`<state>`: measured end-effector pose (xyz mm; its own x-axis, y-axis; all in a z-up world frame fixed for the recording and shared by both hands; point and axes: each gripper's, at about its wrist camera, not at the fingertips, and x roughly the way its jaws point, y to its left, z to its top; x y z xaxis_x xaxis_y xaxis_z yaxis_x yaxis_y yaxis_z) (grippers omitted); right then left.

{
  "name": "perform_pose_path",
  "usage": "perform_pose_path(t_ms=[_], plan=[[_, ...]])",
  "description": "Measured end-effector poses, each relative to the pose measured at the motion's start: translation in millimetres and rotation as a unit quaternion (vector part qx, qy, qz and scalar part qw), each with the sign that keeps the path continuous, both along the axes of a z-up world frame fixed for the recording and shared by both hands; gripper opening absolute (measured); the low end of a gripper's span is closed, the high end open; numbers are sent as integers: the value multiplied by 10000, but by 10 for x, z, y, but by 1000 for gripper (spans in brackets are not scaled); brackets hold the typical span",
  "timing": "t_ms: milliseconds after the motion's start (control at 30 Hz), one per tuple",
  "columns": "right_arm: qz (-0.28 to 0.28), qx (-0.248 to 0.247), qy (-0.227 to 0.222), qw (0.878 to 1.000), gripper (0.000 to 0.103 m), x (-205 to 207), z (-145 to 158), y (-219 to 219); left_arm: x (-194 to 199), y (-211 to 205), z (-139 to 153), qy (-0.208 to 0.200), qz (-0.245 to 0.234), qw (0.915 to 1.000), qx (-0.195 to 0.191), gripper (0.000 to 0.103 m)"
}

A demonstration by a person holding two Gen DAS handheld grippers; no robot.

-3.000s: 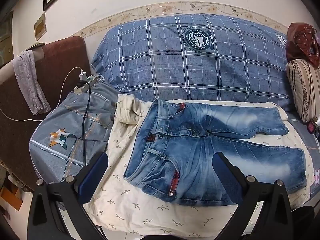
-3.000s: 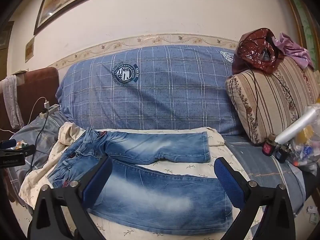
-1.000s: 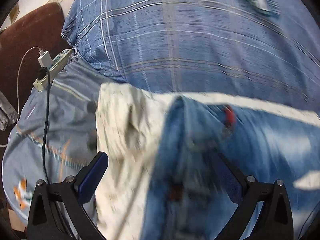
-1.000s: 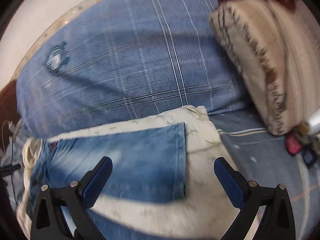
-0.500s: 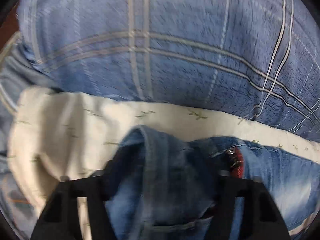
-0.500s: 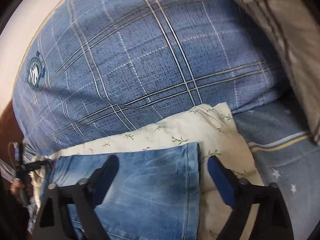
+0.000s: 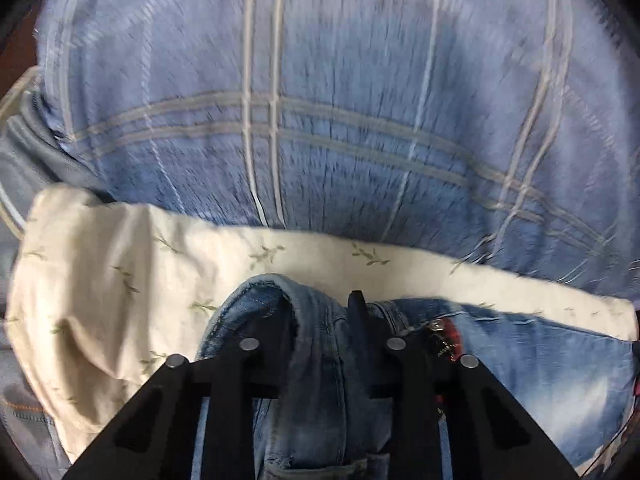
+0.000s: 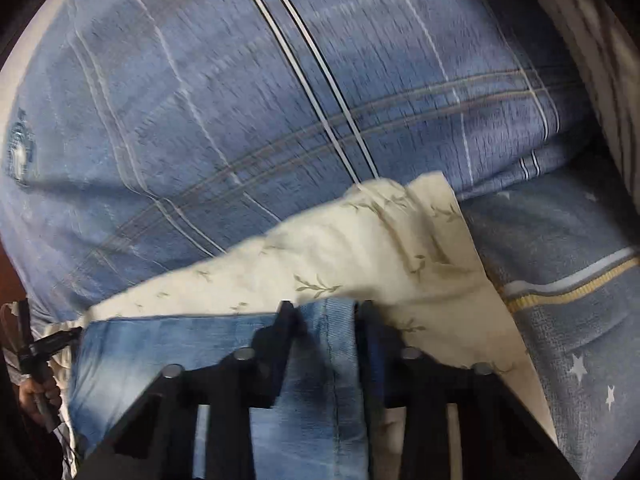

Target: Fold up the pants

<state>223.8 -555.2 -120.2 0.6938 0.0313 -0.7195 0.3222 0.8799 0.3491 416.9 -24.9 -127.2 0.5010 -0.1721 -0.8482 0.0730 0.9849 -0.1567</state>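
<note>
Faded blue jeans lie on a cream leaf-print sheet. In the left wrist view my left gripper (image 7: 320, 304) is shut on the jeans' waistband (image 7: 316, 344) at its far corner, the denim bunched between the black fingers. In the right wrist view my right gripper (image 8: 326, 308) is shut on the far leg's hem (image 8: 332, 344), near the leg's end. The rest of the jeans (image 8: 168, 356) stretches left toward the left gripper (image 8: 44, 352), which shows small at the left edge. The near leg is hidden.
A big blue plaid cushion (image 7: 320, 100) stands right behind the sheet (image 7: 120, 280); it also fills the right wrist view (image 8: 280, 100). A striped pillow (image 8: 608, 40) is at the far right. A star-print blue cover (image 8: 580, 320) lies right of the sheet (image 8: 360, 248).
Both grippers came down onto the jeans and closed: the left on the waistband, the right on the far leg's hem. The denim now bunches between the fingers.
</note>
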Motion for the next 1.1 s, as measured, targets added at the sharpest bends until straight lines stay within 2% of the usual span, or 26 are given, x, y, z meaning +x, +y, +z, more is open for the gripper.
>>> perform_pose_path(t_ms=[100, 233, 333, 433, 600, 700, 800, 900, 967, 1033, 1100], plan=[[64, -218, -292, 9993, 20, -192, 227, 143, -198, 138, 336, -369, -37, 9988, -320, 24], [77, -386, -682, 9969, 20, -581, 614, 356, -661, 422, 891, -861, -188, 9932, -760, 24], [89, -361, -945, 9948, 20, -947, 830, 451, -1137, 669, 1139, -1065, -305, 9898, -895, 24], [116, -284, -1104, 9934, 20, -1389, 926, 554, -1593, 904, 1187, -1165, -394, 9885, -885, 24], [191, -181, -1154, 9930, 20, -2140, 910, 723, -2327, 1234, 1054, -1219, -559, 9876, -813, 24], [228, -111, -1094, 9937, 20, -2641, 806, 802, -2835, 1381, 795, -1088, -710, 9886, -762, 24], [314, -126, -870, 9956, 20, -3085, 569, 899, -3096, 1438, 434, -928, -852, 9899, -648, 24], [461, 133, -431, 9979, 20, -3314, 242, 949, -3314, 1433, -47, -405, -902, 9946, -311, 29], [529, 401, 158, 9977, 23, -3433, -69, 963, -3446, 1511, -229, -208, -759, 9967, -217, 35], [504, 595, 469, 9959, 23, -3517, -224, 929, -3551, 1640, -278, -89, -591, 9976, -349, 36], [525, 737, 553, 9944, 24, -3623, -271, 867, -3664, 1749, -211, -152, -466, 9981, -370, 36]])
